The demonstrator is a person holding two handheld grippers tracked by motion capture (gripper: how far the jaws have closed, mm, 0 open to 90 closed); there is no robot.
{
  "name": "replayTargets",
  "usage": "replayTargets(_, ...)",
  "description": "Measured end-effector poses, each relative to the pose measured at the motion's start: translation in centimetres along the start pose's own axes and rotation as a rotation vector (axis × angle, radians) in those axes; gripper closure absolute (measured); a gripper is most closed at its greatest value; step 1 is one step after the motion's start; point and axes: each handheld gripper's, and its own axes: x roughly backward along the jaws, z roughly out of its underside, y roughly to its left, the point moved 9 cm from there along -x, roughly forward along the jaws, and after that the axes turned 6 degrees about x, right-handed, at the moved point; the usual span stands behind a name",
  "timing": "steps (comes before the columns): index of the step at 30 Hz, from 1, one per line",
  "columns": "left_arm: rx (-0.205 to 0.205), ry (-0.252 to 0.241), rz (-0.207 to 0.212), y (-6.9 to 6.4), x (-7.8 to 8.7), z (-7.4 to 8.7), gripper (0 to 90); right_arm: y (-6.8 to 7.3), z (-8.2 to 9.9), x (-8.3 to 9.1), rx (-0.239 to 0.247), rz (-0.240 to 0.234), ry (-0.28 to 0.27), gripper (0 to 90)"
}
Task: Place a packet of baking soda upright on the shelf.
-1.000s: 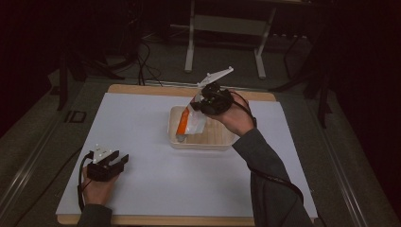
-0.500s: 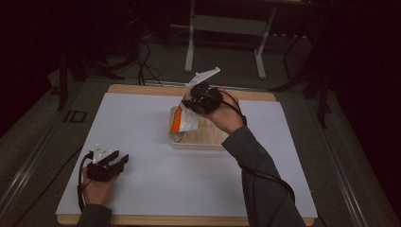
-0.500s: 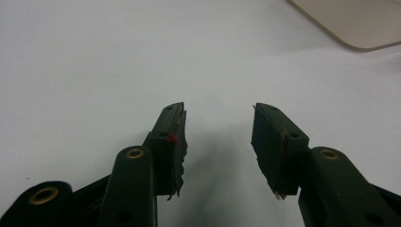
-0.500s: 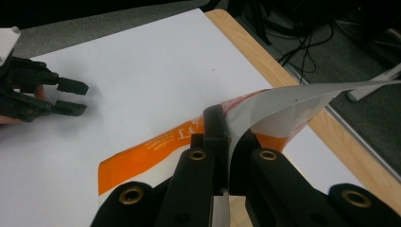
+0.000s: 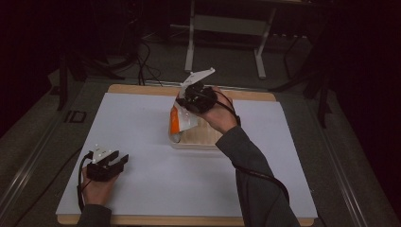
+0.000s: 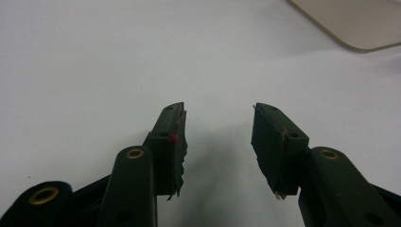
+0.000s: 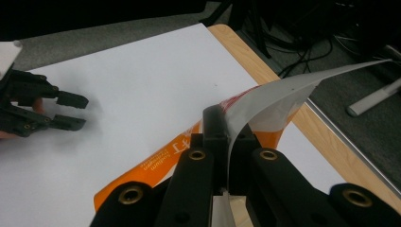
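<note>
My right gripper (image 5: 188,98) is shut on the top edge of an orange and white packet (image 5: 181,119), which hangs tilted over the left end of a shallow pale wooden tray (image 5: 208,138). In the right gripper view the jaws (image 7: 228,128) pinch the packet's (image 7: 158,158) white flap, which curls away to the right. My left gripper (image 5: 119,162) rests at the front left of the white sheet with its jaws apart and nothing between them (image 6: 218,137). It also appears at the left of the right gripper view (image 7: 78,111).
A white sheet (image 5: 142,123) covers the wooden table, whose bare rim (image 5: 255,95) runs along the far side. The tray's corner (image 6: 359,23) lies ahead of the left gripper. A metal stand (image 5: 191,42) and cables are on the floor beyond.
The right gripper has carried the packet a little to the left, toward the tray's left end. The left gripper has stayed where it was.
</note>
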Motion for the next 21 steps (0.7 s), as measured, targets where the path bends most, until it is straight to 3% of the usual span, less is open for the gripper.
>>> replayTargets(7,0.0,0.0,0.0,0.0,0.0,0.0,54.7,0.4,-0.4,-0.4,0.04,-0.01,-0.01,89.6)
replayTargets(15,-0.001,0.0,0.003,0.0,0.0,0.0,54.6,-1.0,0.5,-1.4,-0.007,0.006,0.044,89.4)
replayTargets(18,0.003,-0.003,0.004,0.0,0.1,0.0,54.6,-2.2,1.3,-2.2,-0.082,0.048,0.046,88.0)
replayTargets(21,0.005,-0.005,0.004,0.0,0.1,0.0,54.6,-2.4,1.4,-2.3,-0.095,0.059,0.048,87.4)
